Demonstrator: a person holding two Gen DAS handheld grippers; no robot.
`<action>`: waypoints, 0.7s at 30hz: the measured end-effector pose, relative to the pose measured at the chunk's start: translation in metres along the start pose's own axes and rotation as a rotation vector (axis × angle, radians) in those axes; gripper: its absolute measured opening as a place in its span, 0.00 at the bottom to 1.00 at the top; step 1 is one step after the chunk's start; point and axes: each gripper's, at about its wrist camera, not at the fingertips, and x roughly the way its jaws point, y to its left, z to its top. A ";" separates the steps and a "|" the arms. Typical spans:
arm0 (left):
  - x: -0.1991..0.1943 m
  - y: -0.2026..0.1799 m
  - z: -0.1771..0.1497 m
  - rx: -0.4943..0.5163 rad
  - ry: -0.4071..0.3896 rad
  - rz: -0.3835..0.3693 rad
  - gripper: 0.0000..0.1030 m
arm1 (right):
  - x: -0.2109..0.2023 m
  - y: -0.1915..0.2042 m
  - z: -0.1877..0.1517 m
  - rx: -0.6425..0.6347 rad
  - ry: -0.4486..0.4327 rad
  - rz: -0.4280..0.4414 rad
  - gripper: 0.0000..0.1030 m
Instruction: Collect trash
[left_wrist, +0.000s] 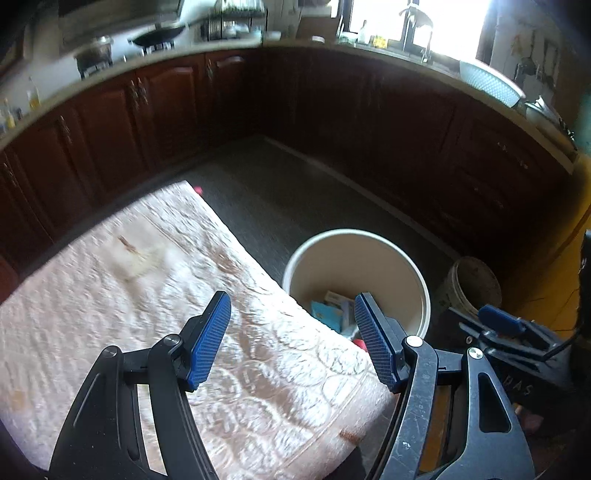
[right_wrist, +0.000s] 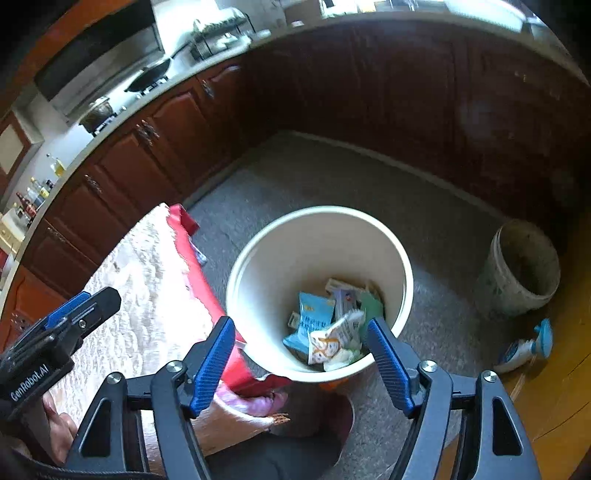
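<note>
A cream round bin (right_wrist: 258, 258) stands on the grey floor beside a table with a pale patterned cloth (left_wrist: 147, 295). Several snack wrappers (right_wrist: 325, 328) lie in its bottom, blue, white and green. The bin also shows in the left wrist view (left_wrist: 354, 258). My right gripper (right_wrist: 301, 354) is open and empty, held above the bin's near rim. My left gripper (left_wrist: 291, 336) is open and empty above the table's right edge, and shows at the left of the right wrist view (right_wrist: 81, 310). A red cloth edge (right_wrist: 192, 258) hangs off the table's side.
A dirty grey bucket (right_wrist: 521, 266) stands on the floor to the right of the bin. A blue and white spray bottle (right_wrist: 524, 347) lies near it. Dark red kitchen cabinets (left_wrist: 166, 110) run around the floor under a counter with a stove and sink.
</note>
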 end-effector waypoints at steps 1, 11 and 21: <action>-0.011 0.001 -0.001 0.005 -0.026 0.007 0.67 | -0.006 0.004 0.000 -0.006 -0.016 0.001 0.73; -0.097 0.019 -0.008 -0.019 -0.244 0.028 0.83 | -0.083 0.046 -0.006 -0.081 -0.238 -0.015 0.81; -0.161 0.033 -0.018 -0.049 -0.384 0.037 0.87 | -0.150 0.075 -0.020 -0.145 -0.417 -0.040 0.90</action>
